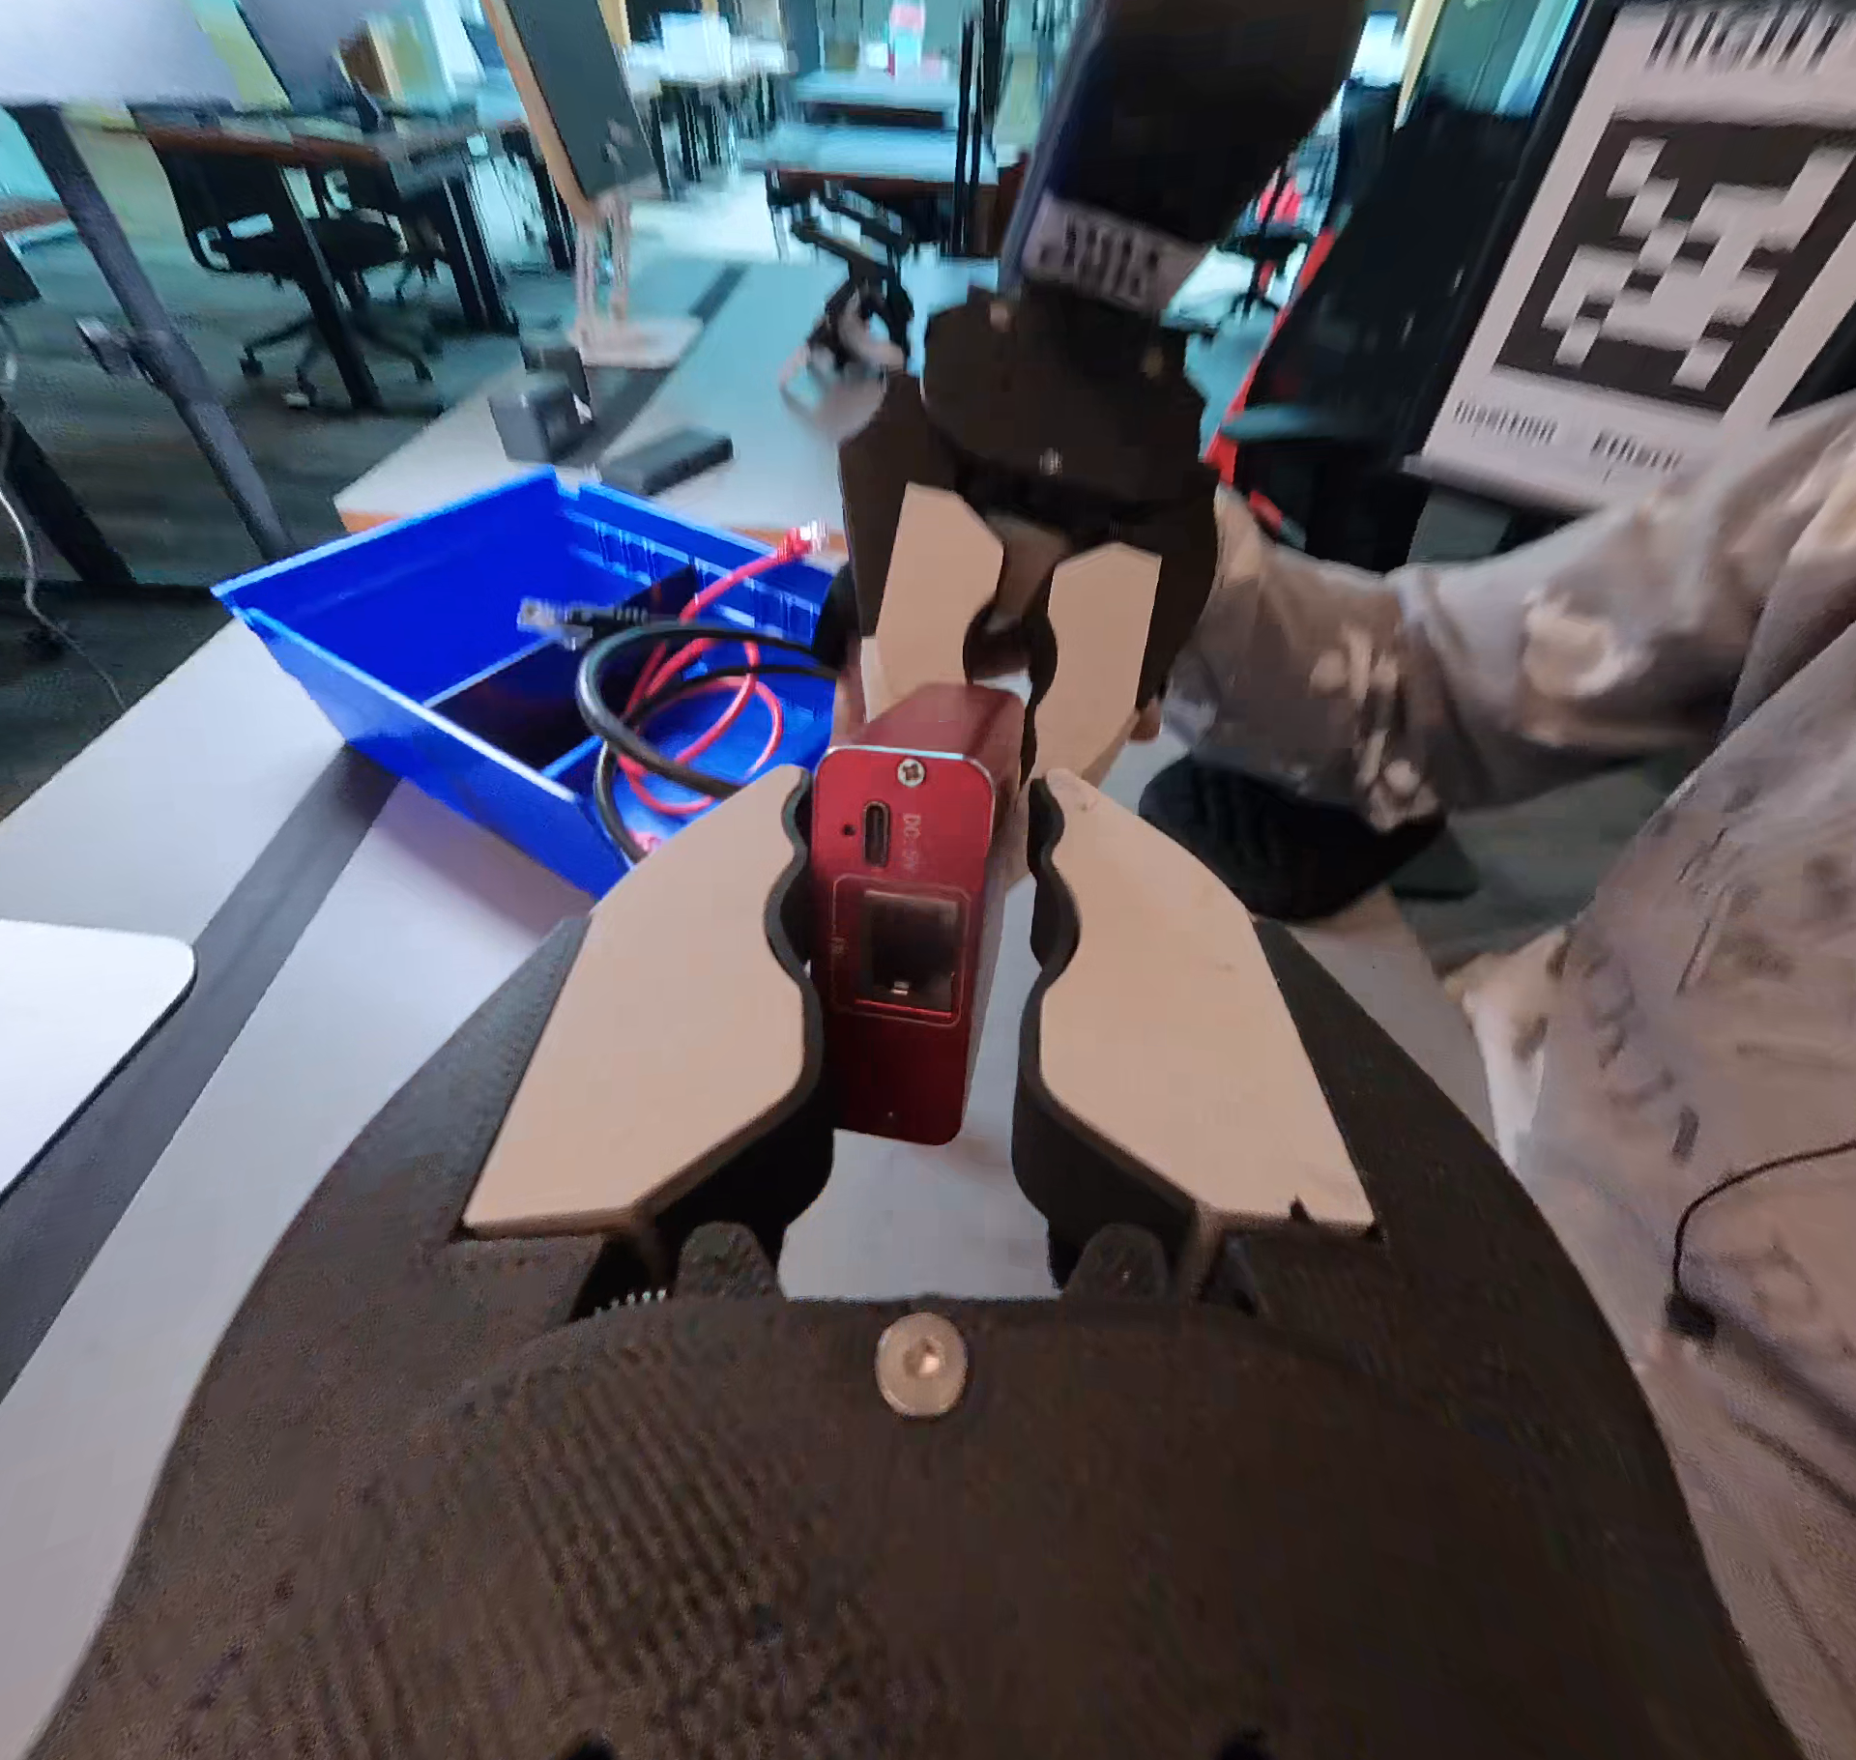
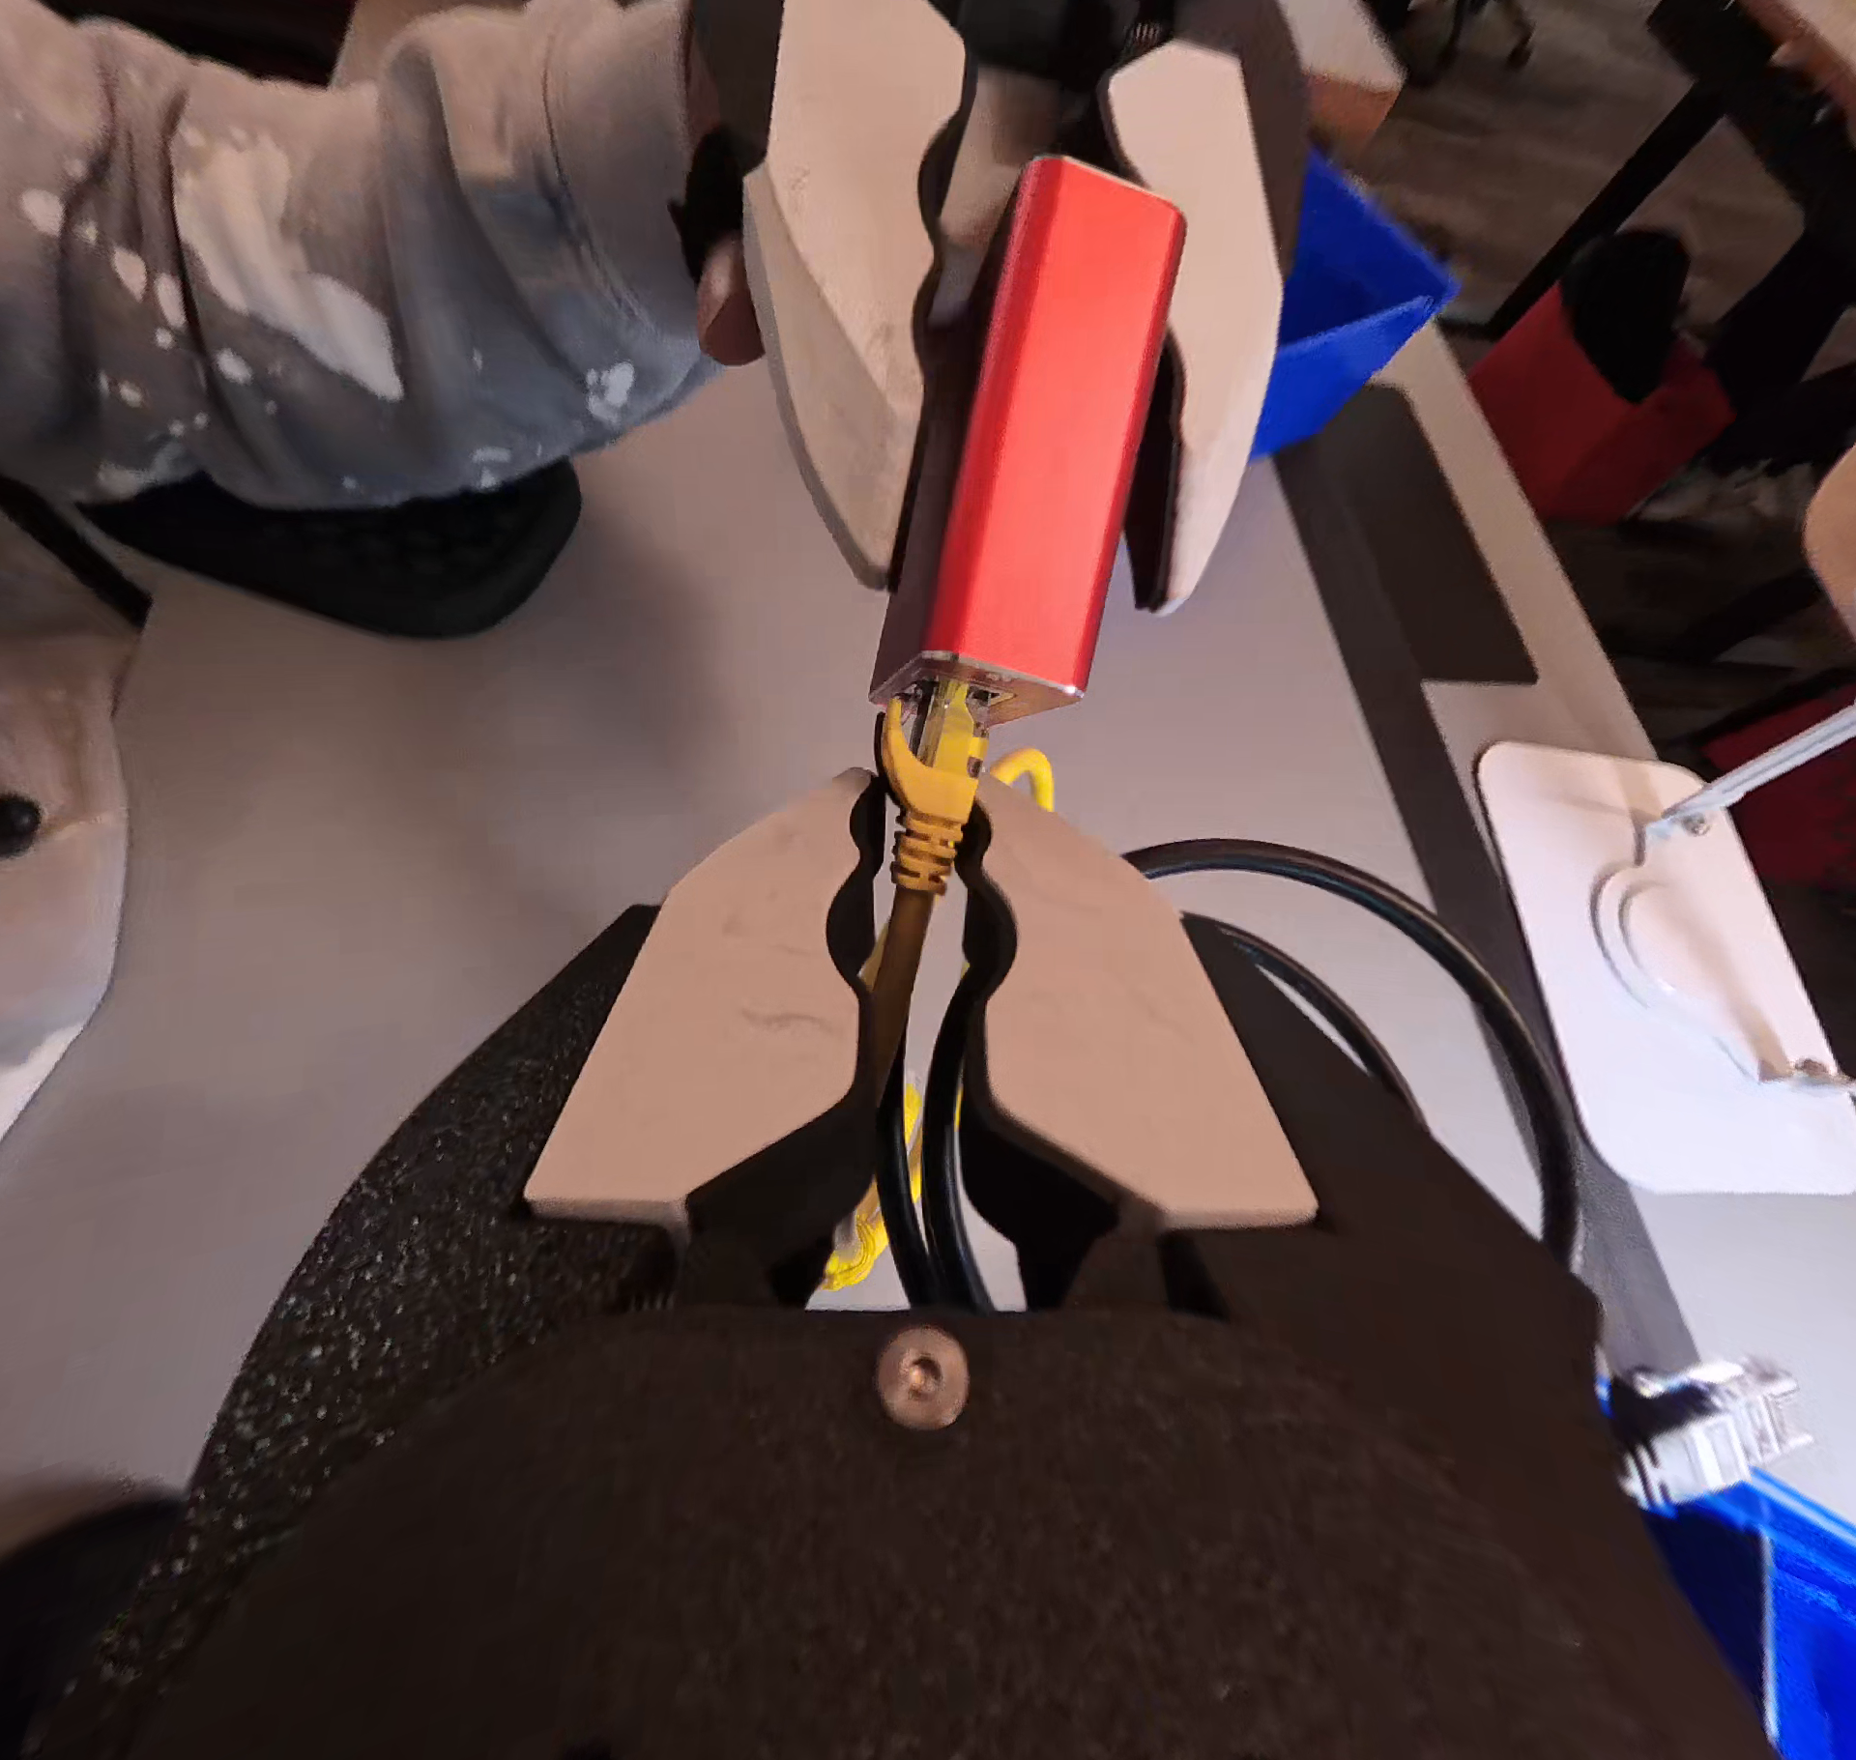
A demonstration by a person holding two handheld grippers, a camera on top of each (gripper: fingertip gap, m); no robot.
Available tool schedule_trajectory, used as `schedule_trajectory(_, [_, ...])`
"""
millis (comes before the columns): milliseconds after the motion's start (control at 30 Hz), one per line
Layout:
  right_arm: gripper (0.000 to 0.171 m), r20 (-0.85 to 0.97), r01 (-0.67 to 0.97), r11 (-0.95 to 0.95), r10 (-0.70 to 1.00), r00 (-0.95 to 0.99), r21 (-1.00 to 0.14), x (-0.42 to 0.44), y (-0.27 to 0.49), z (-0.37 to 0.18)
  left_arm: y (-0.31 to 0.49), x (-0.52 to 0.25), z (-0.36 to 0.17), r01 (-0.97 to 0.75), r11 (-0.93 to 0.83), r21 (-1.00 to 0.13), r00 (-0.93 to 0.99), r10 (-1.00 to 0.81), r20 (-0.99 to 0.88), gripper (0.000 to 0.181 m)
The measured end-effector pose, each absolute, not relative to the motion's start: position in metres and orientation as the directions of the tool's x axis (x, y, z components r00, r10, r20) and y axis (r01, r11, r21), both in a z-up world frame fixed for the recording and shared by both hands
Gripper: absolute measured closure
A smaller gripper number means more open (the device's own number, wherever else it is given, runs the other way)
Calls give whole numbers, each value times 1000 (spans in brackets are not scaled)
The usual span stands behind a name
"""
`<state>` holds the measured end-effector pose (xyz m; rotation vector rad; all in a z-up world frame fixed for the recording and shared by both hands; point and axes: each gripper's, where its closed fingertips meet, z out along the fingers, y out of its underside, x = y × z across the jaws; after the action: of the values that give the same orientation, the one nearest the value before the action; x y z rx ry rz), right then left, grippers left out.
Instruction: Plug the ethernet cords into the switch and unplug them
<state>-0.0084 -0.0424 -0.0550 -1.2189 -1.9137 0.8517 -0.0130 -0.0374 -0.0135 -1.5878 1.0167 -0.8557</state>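
Observation:
The red switch (image 1: 904, 959) is held above the grey table, clamped between the fingers of my left gripper (image 1: 919, 793). Its near end shows an empty port. In the right wrist view the switch (image 2: 1034, 406) points towards me, with the left gripper (image 2: 1014, 572) around it. My right gripper (image 2: 929, 798) is shut on the boot of the yellow ethernet cord (image 2: 919, 843). The cord's clear plug sits in the port at the switch's end. The right gripper (image 1: 1014, 678) also shows behind the switch in the left wrist view.
A blue bin (image 1: 402, 627) to the left holds a red cord (image 1: 723, 708) and a black cord (image 1: 623, 678). A black cord (image 2: 1456, 959) loops beside my right gripper, its plug (image 2: 1707, 1421) on a blue rim. A white pad (image 2: 1657, 959) lies nearby. A person's sleeve (image 1: 1506, 657) reaches in.

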Motion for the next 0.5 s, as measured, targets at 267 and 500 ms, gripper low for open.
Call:
schedule_trajectory(267, [157,196,581,384,912,-361,-718,16,-44,-71,-46,13,-50,-419,-74,-905,318,-946,-70,151])
schedule_trajectory(500, [144,381,251,378,924,-39,-891,7,-13,16,-27,-5,8,-24,-90,-996,429,-901,71,151])
